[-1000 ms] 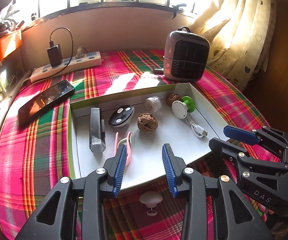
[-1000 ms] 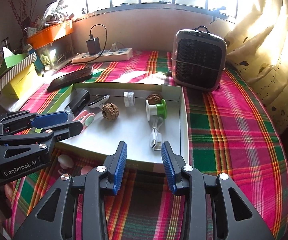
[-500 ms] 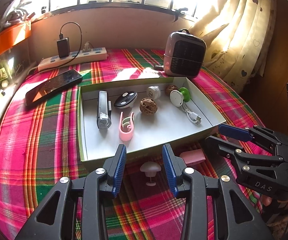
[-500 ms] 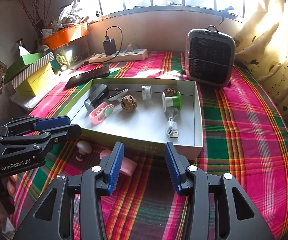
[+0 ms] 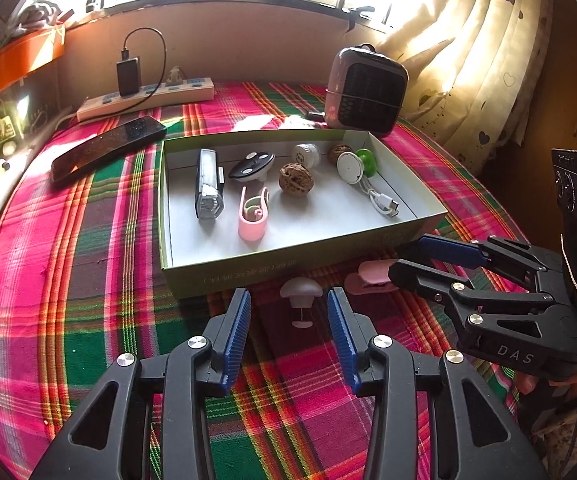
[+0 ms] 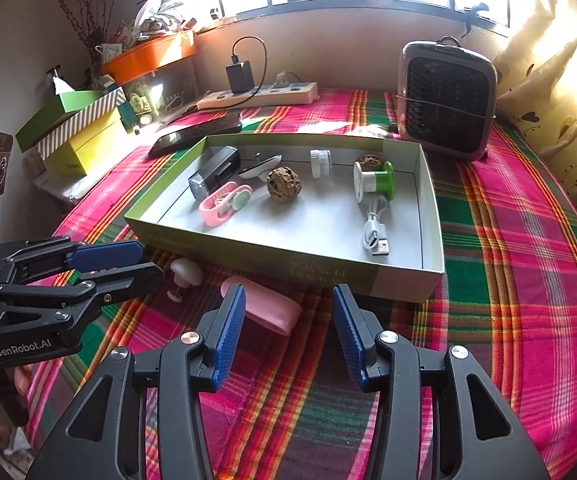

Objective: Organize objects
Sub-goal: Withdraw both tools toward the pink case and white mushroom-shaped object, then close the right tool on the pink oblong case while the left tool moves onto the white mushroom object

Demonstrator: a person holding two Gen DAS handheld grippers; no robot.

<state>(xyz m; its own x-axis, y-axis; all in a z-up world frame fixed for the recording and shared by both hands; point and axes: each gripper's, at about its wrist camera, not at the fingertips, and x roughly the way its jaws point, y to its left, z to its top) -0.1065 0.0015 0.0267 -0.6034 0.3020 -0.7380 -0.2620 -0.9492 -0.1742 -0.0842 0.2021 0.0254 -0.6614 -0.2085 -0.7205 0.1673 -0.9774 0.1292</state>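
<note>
A shallow green-rimmed white box [image 5: 288, 268] [image 6: 404, 284] on the plaid cloth holds a bike light [image 5: 208, 184], a pink clip [image 5: 252, 216], a walnut [image 5: 295, 178], a black fob [image 5: 251, 165] and a green-white cable winder [image 6: 372, 182]. In front of the box lie a white mushroom-shaped knob [image 5: 301, 294] [image 6: 186, 274] and a pink case [image 6: 266, 308] [image 5: 368, 278]. My left gripper [image 5: 288, 332] is open just short of the knob. My right gripper [image 6: 288, 332] is open, its left finger beside the pink case.
A small heater [image 5: 364, 88] stands behind the box at the right. A black phone [image 5: 108, 148] and a power strip with charger [image 5: 144, 98] lie at the back left. Yellow and green boxes [image 6: 84, 136] are stacked at the left edge. Curtains hang on the right.
Both grippers have pulled back and up from over the box. The knob and pink case have come into full view in front of the box.
</note>
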